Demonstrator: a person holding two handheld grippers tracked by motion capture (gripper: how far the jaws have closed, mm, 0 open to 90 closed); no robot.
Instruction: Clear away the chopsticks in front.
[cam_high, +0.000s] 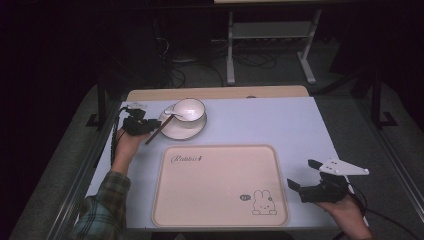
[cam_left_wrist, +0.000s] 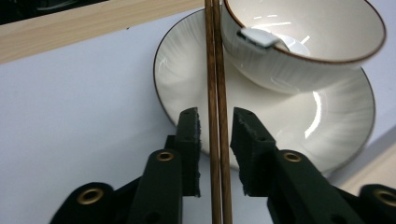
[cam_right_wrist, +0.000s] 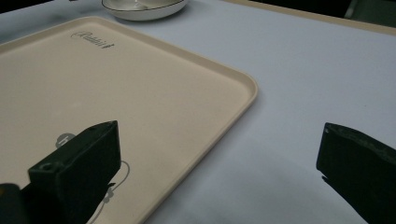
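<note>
A line of dark cursive lettering is showing near the far left corner of the beige tray (cam_high: 220, 150); it is too small and looped to spell out with certainty, in the high view as well as in the right gripper view (cam_right_wrist: 187, 70). Near the tray's front right corner a small dark speech bubble is sitting beside a drawn rabbit (cam_high: 263, 203), its lettering too tiny to read.
</note>
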